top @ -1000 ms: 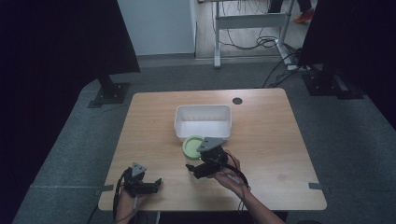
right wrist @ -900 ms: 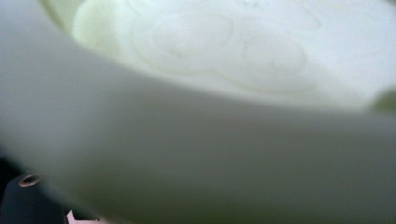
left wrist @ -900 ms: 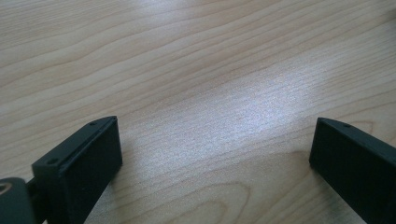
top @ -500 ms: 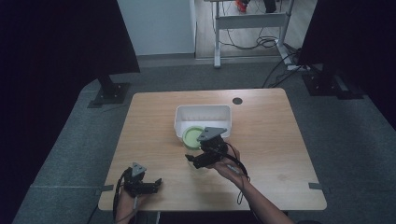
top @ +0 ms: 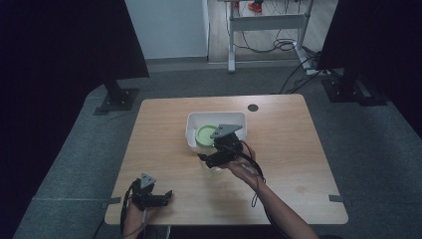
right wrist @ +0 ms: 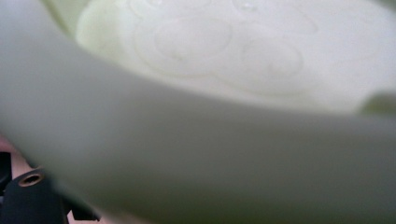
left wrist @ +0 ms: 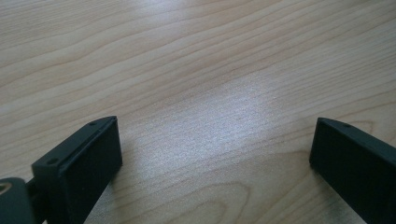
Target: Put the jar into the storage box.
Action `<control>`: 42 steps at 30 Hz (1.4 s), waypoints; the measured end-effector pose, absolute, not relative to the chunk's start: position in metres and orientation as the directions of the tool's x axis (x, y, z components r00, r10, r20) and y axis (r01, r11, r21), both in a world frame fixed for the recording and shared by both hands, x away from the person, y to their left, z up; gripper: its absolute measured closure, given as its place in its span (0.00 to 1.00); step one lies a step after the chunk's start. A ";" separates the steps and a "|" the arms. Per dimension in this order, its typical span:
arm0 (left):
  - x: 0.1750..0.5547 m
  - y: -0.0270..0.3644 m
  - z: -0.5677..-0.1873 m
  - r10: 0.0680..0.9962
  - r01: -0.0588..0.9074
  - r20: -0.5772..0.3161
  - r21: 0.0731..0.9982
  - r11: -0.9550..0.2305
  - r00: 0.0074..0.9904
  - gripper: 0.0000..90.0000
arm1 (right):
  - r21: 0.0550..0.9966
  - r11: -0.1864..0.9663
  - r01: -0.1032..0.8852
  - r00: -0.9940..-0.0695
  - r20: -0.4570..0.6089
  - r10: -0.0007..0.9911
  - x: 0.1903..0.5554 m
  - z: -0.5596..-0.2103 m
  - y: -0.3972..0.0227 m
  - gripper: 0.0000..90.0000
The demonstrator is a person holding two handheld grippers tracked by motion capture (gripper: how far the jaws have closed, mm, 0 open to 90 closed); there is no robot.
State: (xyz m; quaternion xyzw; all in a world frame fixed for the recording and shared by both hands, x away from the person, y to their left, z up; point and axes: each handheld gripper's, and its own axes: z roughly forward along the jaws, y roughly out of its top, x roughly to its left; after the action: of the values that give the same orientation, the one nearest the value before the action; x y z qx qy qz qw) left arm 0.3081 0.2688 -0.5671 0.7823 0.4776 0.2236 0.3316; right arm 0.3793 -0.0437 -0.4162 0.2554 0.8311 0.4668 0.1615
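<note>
A pale green bowl hangs over the near rim of the white bin, held by my right gripper, which is shut on its edge. In the right gripper view the bowl's blurred rim and pale inside sit right against the camera and hide the jaws. My left gripper rests low at the table's front left. In the left gripper view it is open, with bare wood between its jaws.
The wooden table has a small dark round cap near its far edge. Black stands and cables lie on the floor beyond the table. A faint translucent shape shows under the right gripper; I cannot tell what it is.
My right gripper has carried the green bowl away from me, from mid-table up to the near rim of the white bin. The left gripper has stayed put.
</note>
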 end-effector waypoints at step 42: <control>0.308 0.269 -0.567 0.895 0.600 0.032 0.731 -0.325 0.445 0.02 | 0.878 0.388 0.281 -0.757 -0.045 0.651 0.447 -0.386 -0.039 0.12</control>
State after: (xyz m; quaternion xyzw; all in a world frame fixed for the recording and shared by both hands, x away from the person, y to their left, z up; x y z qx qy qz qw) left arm 0.3082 0.2689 -0.5670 0.7827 0.4775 0.2228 0.3312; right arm 0.4470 -0.0387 -0.3857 0.2879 0.8096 0.4726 0.1959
